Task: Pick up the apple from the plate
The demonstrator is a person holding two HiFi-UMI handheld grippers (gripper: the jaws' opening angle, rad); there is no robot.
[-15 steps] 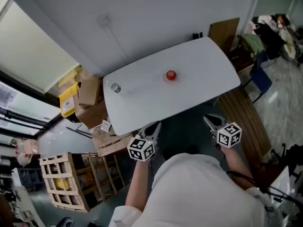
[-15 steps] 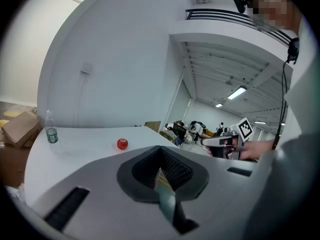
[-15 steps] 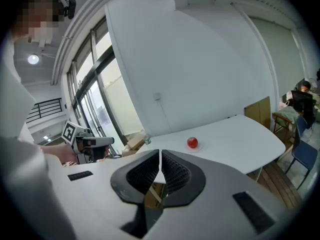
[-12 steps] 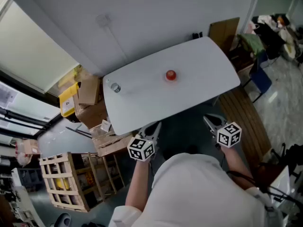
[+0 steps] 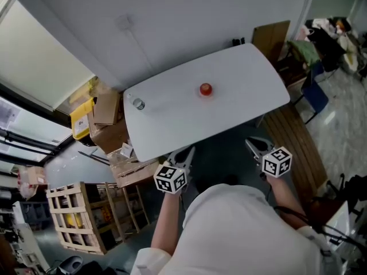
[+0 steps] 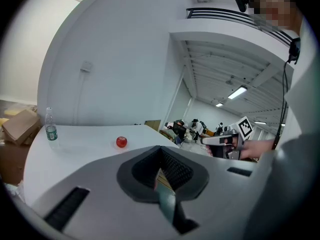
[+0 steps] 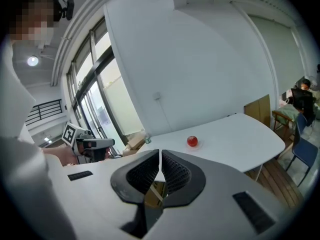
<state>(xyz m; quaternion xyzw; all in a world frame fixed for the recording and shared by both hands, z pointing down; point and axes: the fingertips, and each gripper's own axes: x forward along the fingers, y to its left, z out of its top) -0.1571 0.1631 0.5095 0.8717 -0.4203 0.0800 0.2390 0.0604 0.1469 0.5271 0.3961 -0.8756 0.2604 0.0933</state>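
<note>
A water bottle (image 5: 138, 103) is seen at the white table's (image 5: 241, 79) left end. The left gripper (image 5: 183, 154) is held off the near edge, jaws pressed together, empty. The red apple (image 5: 205, 89) is set mid-table, perhaps on a pale plate (image 7: 192, 147). The right gripper (image 5: 256, 147) is likewise closed, empty.

Only the head view itself shifts: everything in it sits a shade higher and further left than half a second ago. The apple (image 5: 205, 89) and the bottle (image 5: 138, 103) by the table's (image 5: 241, 90) left corner drift together, and slightly more floor (image 5: 117, 254) shows beneath the wooden crate (image 5: 85, 216).
</note>
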